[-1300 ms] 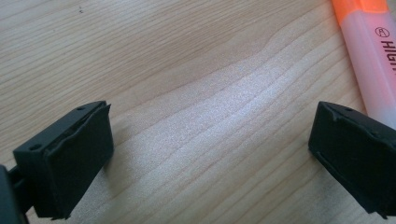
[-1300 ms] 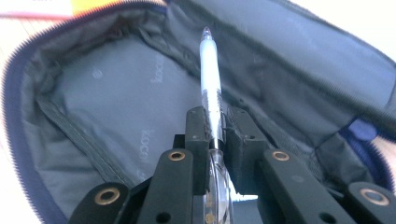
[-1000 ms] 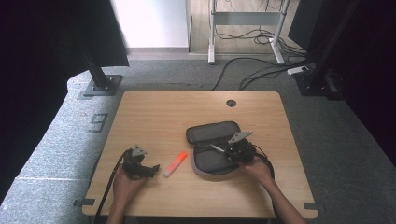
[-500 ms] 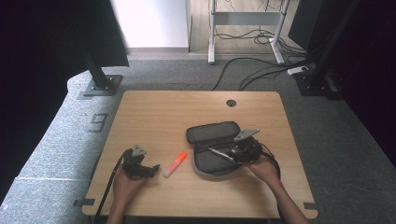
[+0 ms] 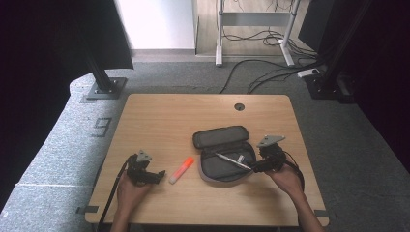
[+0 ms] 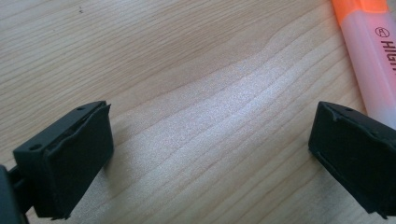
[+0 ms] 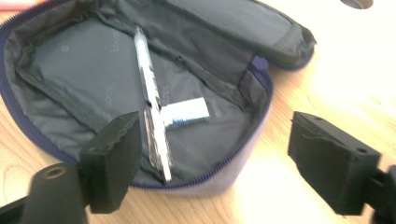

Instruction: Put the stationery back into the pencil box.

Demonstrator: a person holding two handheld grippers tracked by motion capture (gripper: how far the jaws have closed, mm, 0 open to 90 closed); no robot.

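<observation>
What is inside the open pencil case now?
Inside the pencil case lie a pen and a small white eraser, touching each other. What lies under them, or in the lid pocket, is covered.

My desk has a round cable hole near its far edge. Beyond that edge, cables trail over grey carpet marked with a nine.

Light in the high view falls brightest on the pale floor beyond the table, whose wooden top is evenly lit; both flanks sit in deep darkness. A soft sheen crosses the wood in the left gripper view. In the right gripper view, glare whitens the wood beside the pencil case, slightly blurred.
</observation>
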